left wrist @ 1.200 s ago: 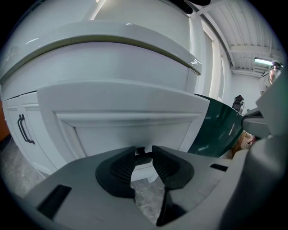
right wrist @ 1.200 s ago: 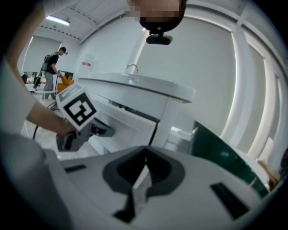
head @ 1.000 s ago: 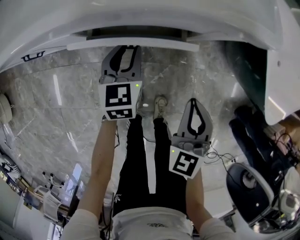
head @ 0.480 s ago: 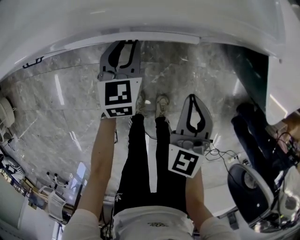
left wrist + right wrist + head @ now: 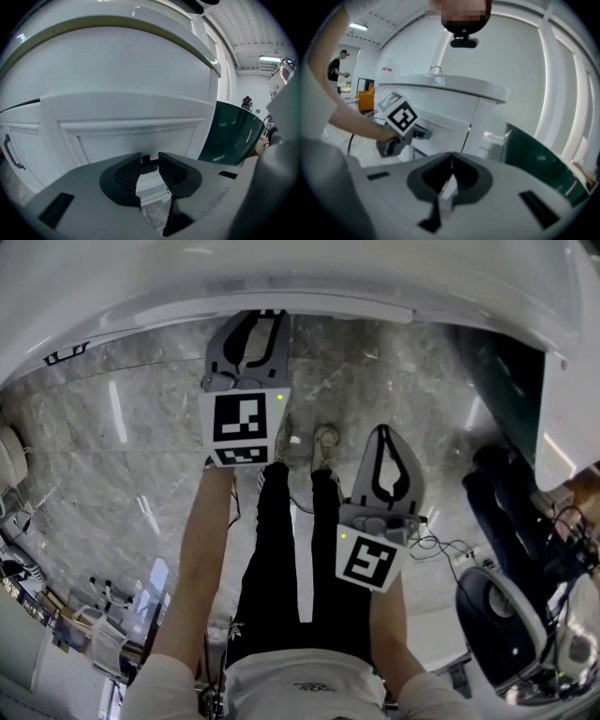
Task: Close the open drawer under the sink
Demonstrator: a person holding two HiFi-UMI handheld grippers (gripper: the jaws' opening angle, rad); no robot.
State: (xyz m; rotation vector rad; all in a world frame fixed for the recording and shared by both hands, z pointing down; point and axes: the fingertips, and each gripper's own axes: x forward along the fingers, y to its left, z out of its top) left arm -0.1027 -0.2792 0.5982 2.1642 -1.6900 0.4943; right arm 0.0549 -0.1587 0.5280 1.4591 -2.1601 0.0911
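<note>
Jaws of our left gripper stand partly apart and empty, squared to the white drawer front just ahead of them, likely to push it home; our right gripper, jaws together on nothing, hangs spare beside

- Top: white, short sleeves, small dark print at the front hem.
- Trousers: black, slim cut, with a small white emblem on one thigh.
- Shoes: light-coloured, low.
- Left gripper: grey plastic shell with black-edged finger openings. Its marker cube is white with black square patterns, and a green light glows at the cube's corner.
- Right gripper: same grey shell, with its own marker cube and green light.
- Pads: dark, ribbed, set in a black surround on the grey body.
</note>
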